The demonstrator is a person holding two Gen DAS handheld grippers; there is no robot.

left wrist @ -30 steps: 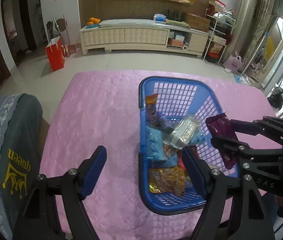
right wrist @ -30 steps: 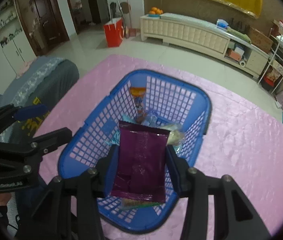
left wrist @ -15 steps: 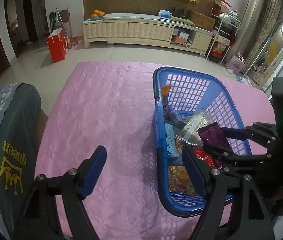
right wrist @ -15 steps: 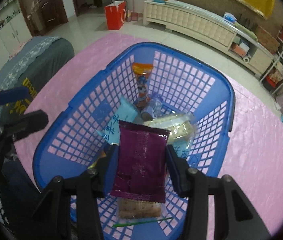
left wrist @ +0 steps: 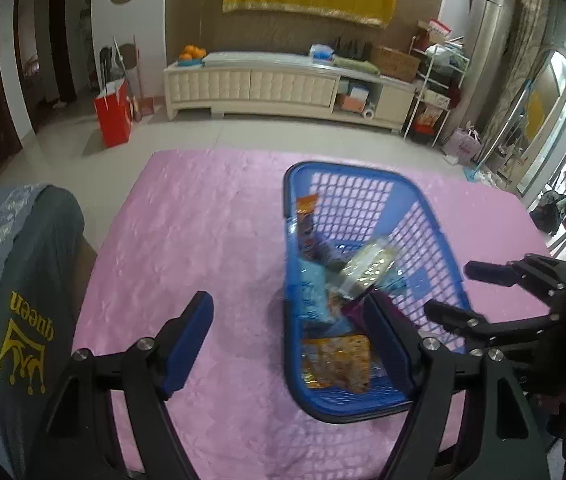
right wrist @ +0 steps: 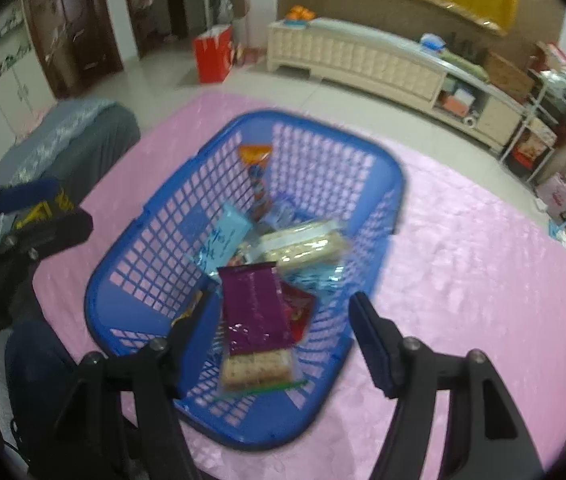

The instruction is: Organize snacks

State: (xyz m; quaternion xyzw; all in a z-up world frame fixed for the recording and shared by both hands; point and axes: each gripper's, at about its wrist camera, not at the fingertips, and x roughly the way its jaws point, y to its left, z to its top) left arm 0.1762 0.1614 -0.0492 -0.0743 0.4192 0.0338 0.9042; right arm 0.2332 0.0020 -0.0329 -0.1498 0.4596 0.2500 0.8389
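A blue mesh basket (right wrist: 315,120) stands on the pink tablecloth and holds several snack packs. A purple packet (right wrist: 255,308) lies on top of a cracker pack (right wrist: 255,368) at the basket's near end. My right gripper (right wrist: 283,328) hangs over that end with its jaws opening; the purple packet lies between the fingers, and the pads do not press on it. My left gripper (left wrist: 287,340) is open and astride the basket's (left wrist: 347,168) left wall, with nothing held. The right gripper (left wrist: 451,288) shows at the right edge of the left wrist view, where a corner of the purple packet (left wrist: 353,312) peeks out.
Also in the basket are a clear long pack (right wrist: 303,244), a light blue packet (right wrist: 227,236), a red packet (right wrist: 299,308) and an orange packet (left wrist: 335,364). A grey chair cover (left wrist: 15,300) stands at the table's left. Bare pink cloth (left wrist: 203,220) lies left of the basket.
The right gripper's jaws have spread and let go of the purple packet, which dropped into the basket's near end. The right gripper pulled back a little. The left gripper stayed open.
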